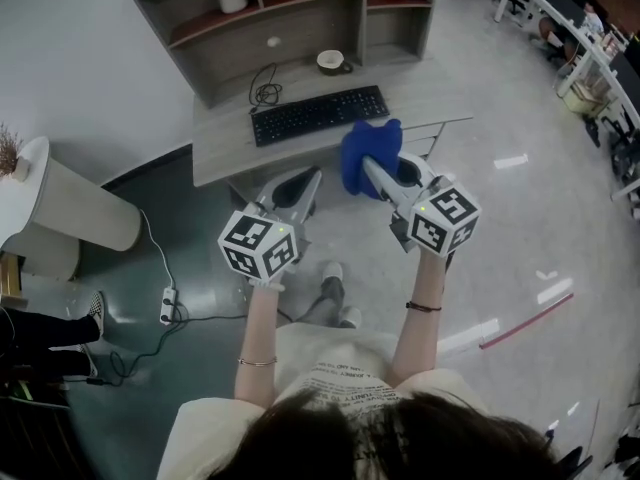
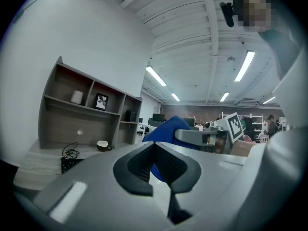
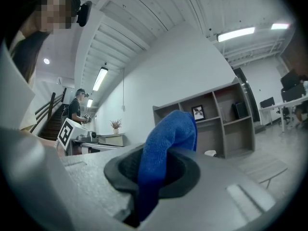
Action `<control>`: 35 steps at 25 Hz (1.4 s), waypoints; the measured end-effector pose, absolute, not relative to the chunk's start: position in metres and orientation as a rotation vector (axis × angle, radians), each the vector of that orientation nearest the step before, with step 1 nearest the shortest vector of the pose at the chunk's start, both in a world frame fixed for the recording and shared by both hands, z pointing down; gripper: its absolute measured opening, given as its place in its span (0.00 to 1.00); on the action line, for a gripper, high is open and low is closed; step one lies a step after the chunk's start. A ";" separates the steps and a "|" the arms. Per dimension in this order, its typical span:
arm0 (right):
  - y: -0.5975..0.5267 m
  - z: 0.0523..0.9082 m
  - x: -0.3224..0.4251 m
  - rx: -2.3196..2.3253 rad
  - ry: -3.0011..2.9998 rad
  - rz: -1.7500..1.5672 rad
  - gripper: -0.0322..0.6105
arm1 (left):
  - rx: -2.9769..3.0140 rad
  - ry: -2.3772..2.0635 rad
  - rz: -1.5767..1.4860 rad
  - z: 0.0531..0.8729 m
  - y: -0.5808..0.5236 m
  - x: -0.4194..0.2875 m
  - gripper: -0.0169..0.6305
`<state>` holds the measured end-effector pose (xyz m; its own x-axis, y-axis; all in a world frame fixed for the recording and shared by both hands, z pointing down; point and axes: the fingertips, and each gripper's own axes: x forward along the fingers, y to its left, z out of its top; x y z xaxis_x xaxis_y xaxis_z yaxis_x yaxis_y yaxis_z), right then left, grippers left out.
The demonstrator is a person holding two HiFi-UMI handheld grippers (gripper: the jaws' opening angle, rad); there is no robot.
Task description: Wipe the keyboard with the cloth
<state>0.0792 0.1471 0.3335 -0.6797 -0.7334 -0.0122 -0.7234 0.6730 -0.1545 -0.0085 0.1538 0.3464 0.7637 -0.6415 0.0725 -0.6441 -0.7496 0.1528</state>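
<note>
- Gripping a fold of the blue cloth (image 1: 366, 154), the right gripper (image 1: 376, 174) is seen with its jaws clamped on the fabric. In the right gripper view the cloth rises from between the dark pads and bunches above them.
- The left gripper (image 1: 300, 190), low and left of centre in the head view, is held with its jaws brought together and nothing between them (the blue beyond them in the left gripper view is the cloth in the other tool).
- The keyboard (image 1: 320, 114) lies on the desk (image 1: 225, 153) in the upper centre of the head view, slanting up towards the right. The cloth is held in the air just below and right of its right end, and no contact with the keys can be made out.
- The wipe itself is judged not yet begun; the step in hand is bringing the cloth down onto the keys.
- The bunched free end should be laid on the keys ahead of the jaw tips, so that fabric and not plastic is pressed down.
- Strokes are best run along the rows, from the right end towards the left, with light pressure so that no key cap is caught.
- A light keyboard may slide, so the closed left gripper could be rested on its near edge to steady it.
- The coiled cable (image 1: 265, 92) above the keyboard's left end and the cup (image 1: 331, 62) above its middle should be kept clear of.
</note>
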 end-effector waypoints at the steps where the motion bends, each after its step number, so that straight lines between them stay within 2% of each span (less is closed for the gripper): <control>1: 0.144 0.334 0.080 -1.222 2.808 -0.210 0.14 | 2.783 -1.016 0.018 0.348 0.150 -0.008 0.03; 35: -0.022 0.346 0.106 -1.331 2.805 -0.239 0.14 | 2.826 -0.821 0.052 0.358 -0.024 0.028 0.03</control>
